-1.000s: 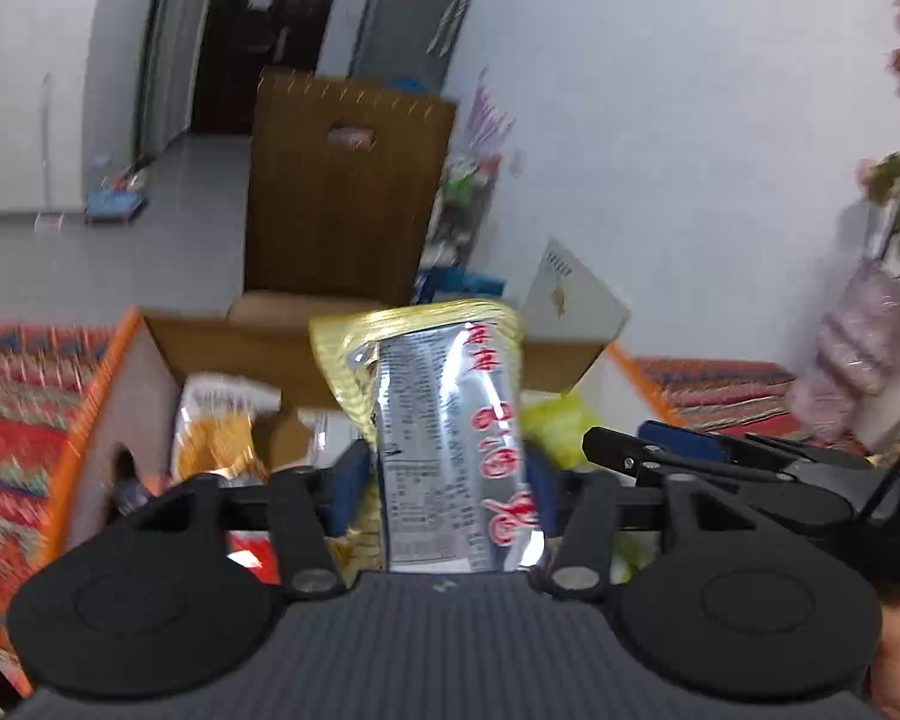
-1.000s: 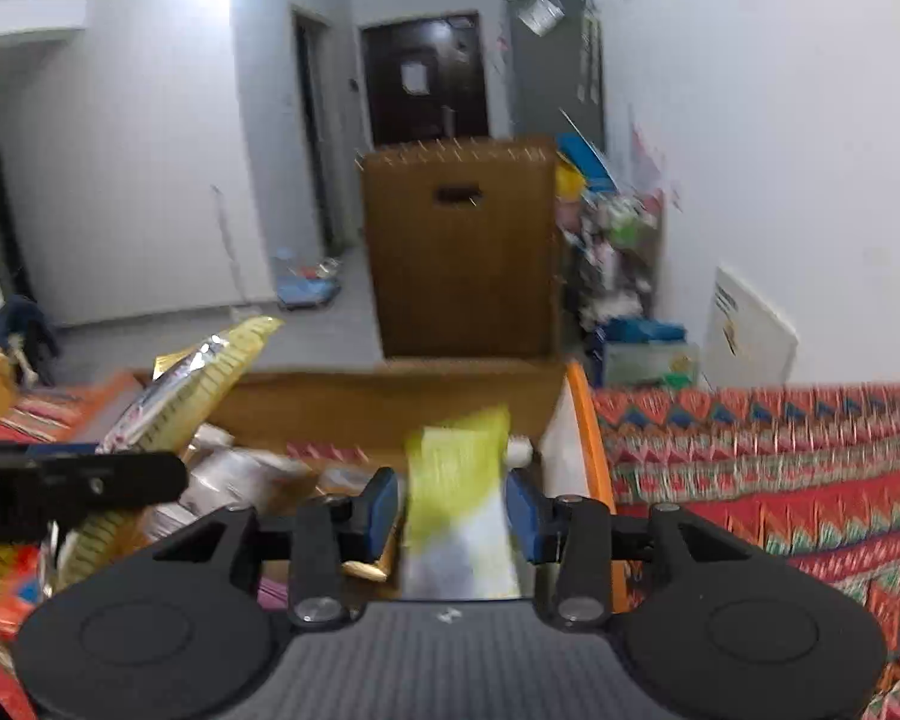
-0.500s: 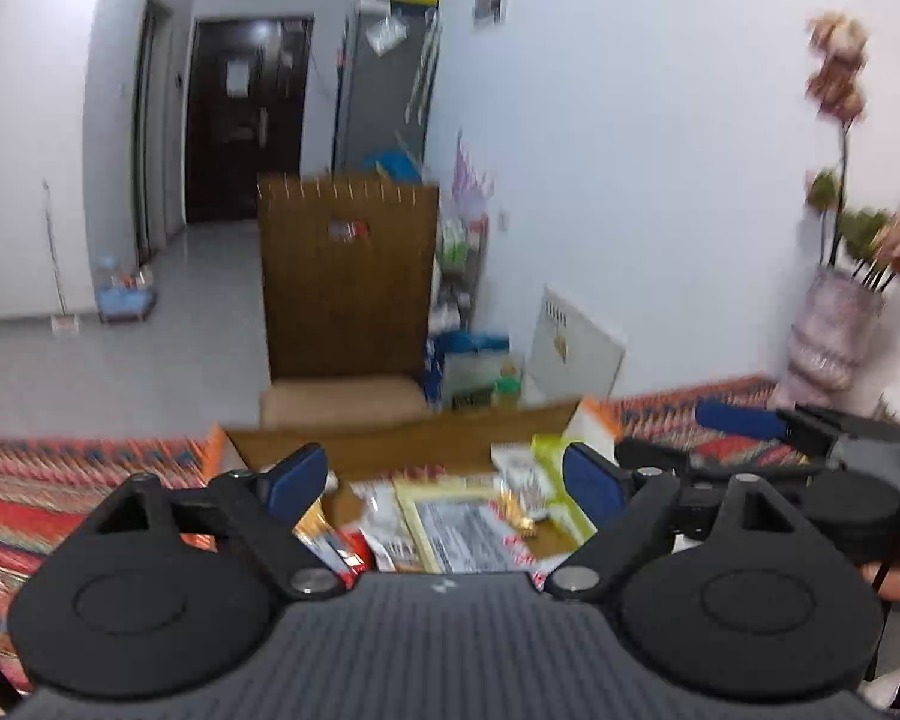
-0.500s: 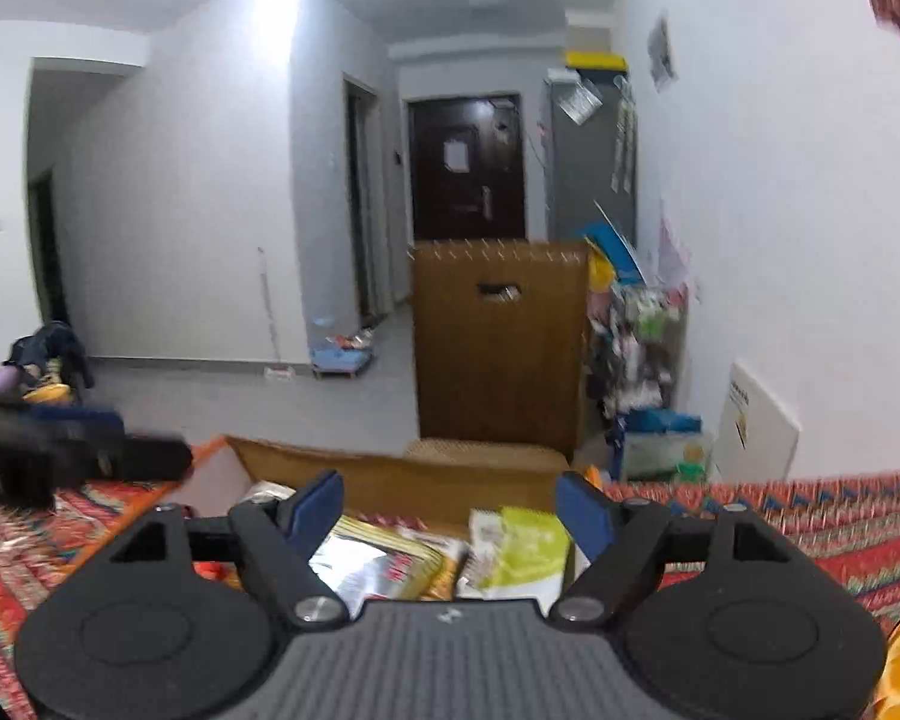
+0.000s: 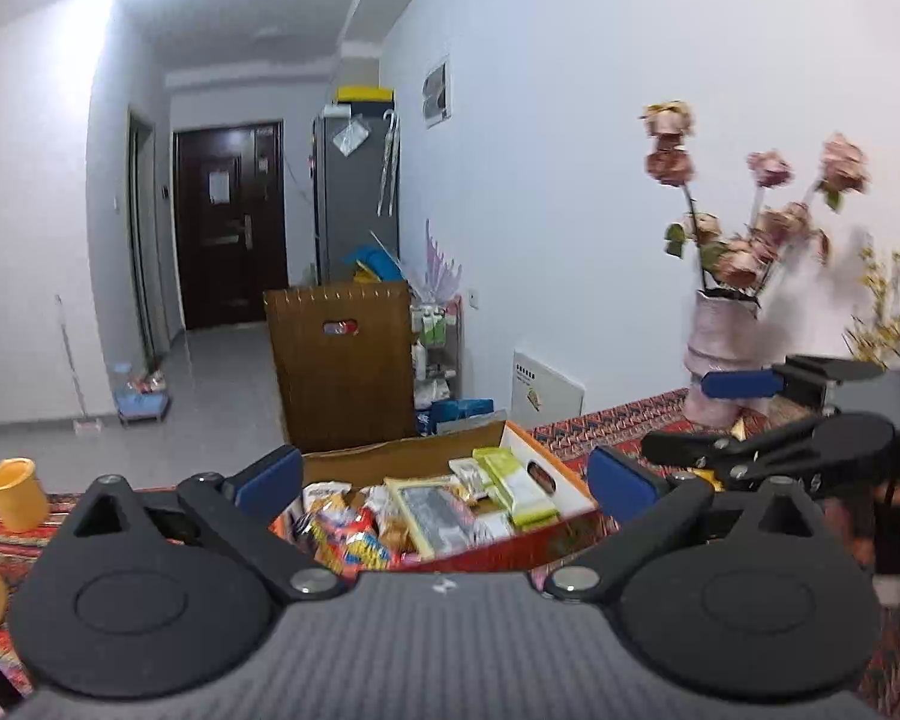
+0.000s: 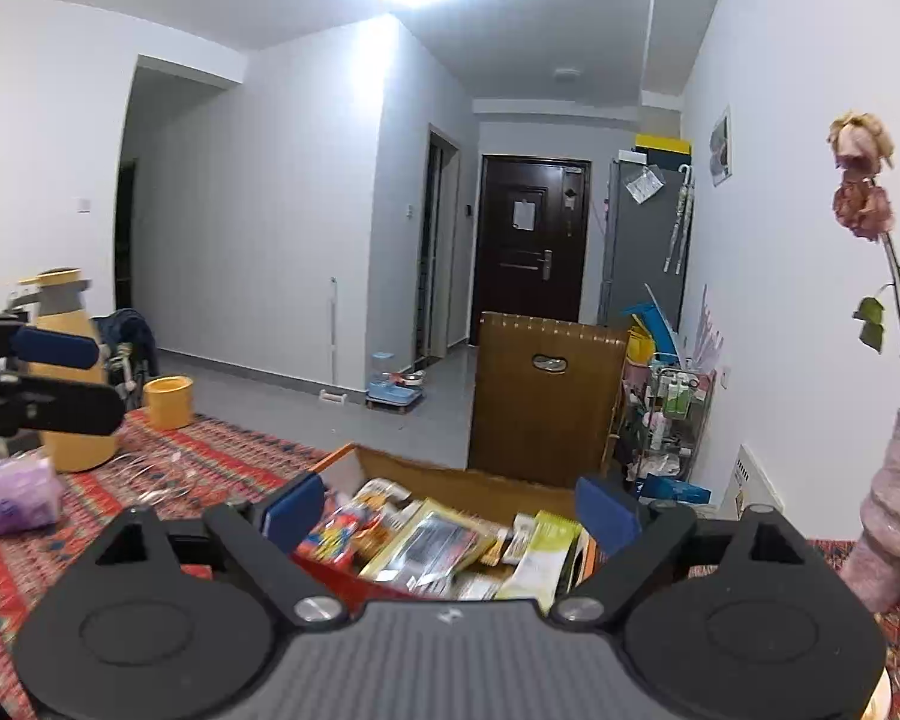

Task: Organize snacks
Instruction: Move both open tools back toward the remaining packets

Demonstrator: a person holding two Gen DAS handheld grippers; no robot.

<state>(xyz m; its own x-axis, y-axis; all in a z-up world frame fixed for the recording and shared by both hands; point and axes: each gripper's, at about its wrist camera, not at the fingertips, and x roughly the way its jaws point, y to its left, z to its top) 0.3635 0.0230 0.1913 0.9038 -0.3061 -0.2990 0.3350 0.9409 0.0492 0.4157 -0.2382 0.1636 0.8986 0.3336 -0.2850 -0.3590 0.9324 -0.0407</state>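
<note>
An open cardboard box (image 5: 564, 471) with orange edges sits on the patterned table and holds several snack packets. A silver and yellow packet (image 5: 435, 516) lies in its middle and a lime-green packet (image 5: 513, 483) lies at its right. The box (image 6: 390, 471), the silver packet (image 6: 435, 546) and the green packet (image 6: 543, 552) also show in the right wrist view. My left gripper (image 5: 444, 480) is open and empty, held back above the box. My right gripper (image 6: 450, 513) is open and empty too. Each gripper shows at the edge of the other's view.
A pink vase of dried roses (image 5: 720, 360) stands at the right on the red patterned cloth (image 6: 210, 456). A yellow jug (image 6: 69, 372), a yellow cup (image 6: 168, 399) and a purple packet (image 6: 15, 495) stand at the left. A brown chair back (image 6: 546, 396) is behind the box.
Both grippers let go of their packets, the silver one and the green one, which now lie in the box. Both opened wide and drew back and up from the box.
</note>
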